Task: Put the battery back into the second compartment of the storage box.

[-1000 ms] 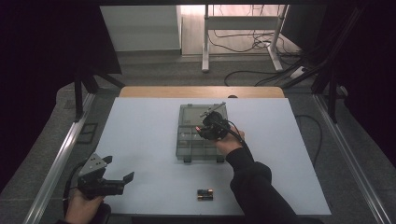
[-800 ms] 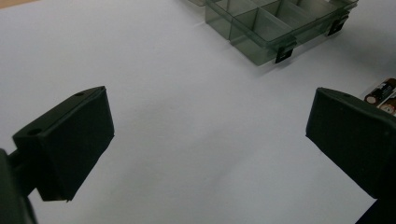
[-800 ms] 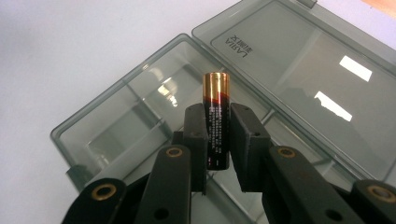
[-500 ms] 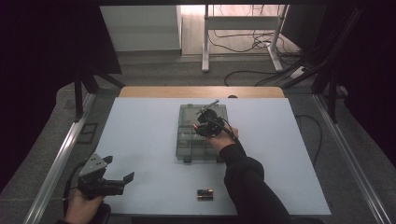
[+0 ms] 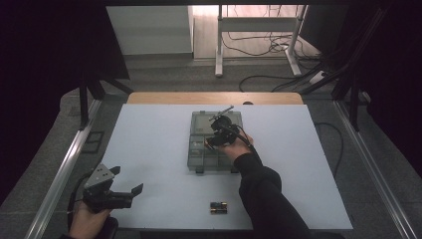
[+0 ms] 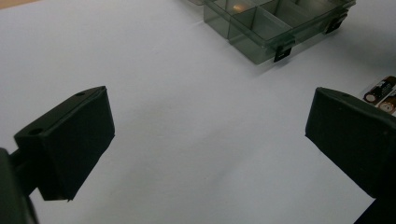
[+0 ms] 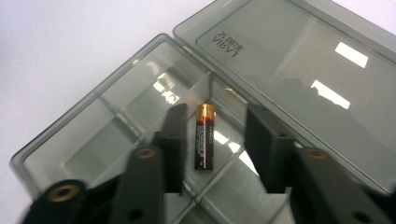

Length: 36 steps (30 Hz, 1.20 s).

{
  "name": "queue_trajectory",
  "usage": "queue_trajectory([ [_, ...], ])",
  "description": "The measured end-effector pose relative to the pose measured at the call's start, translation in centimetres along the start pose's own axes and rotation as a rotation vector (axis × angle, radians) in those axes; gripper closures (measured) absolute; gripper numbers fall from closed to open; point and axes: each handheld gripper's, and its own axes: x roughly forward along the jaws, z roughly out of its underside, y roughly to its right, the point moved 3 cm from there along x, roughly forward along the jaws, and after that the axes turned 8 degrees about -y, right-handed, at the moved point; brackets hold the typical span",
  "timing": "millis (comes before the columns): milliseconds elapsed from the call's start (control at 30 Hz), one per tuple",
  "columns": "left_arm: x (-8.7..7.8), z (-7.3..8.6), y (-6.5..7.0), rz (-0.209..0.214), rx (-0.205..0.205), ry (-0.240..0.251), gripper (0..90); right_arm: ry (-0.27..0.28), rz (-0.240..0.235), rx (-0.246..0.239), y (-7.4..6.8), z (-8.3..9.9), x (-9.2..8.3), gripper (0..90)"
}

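Counter [image 5: 149, 149]: white top, carrying the organiser box ahead of the left gripper and under the right one.
Organiser box [image 5: 199, 159]: smoky clear plastic, divided into compartments, its lid [image 7: 299, 60] lying open flat beyond the right gripper's tips.
Right arm: black sleeve reaching forward over the box, hand [image 5: 234, 147] angling the right gripper [image 7: 212, 140] downward.
Left gripper [image 5: 127, 191]: resting low at the counter's near corner, jaws spread wide with nothing between them.
Battery [image 7: 204, 136]: black body with a gold end, lying in a box compartment directly between the right gripper's jaws, gold end pointing away from it.
Right gripper state: jaws have just been opening; now standing apart on either side of the battery, not pressing it.
Loose batteries [image 5: 218, 207]: a pair lying on the counter, off to the left gripper's right.
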Motion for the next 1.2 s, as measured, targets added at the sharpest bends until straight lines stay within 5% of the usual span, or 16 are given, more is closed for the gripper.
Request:
queue_trajectory([
  [300, 0.0, 0.0, 0.1, -0.002, 0.008, -0.006, 2.1, 0.016, -0.01, -0.066, -0.9, 1.3, -1.9, 28.0],
  [633, 0.0, 0.0, 0.0, -0.001, 0.004, -0.004, 2.1, 0.056, -0.055, -0.111, -2.0, 3.1, -3.7, 17.7],
  [867, 0.0, 0.0, 0.0, 0.0, 0.002, -0.003, 2.1, 0.058, -0.027, -0.148, -2.8, 4.5, -4.7, 1.6],
  [1200, 0.0, 0.0, 0.0, 0.002, 0.0, 0.0, 2.1, 0.079, -0.02, -0.178, -4.2, 6.6, -6.6, 0.0],
])
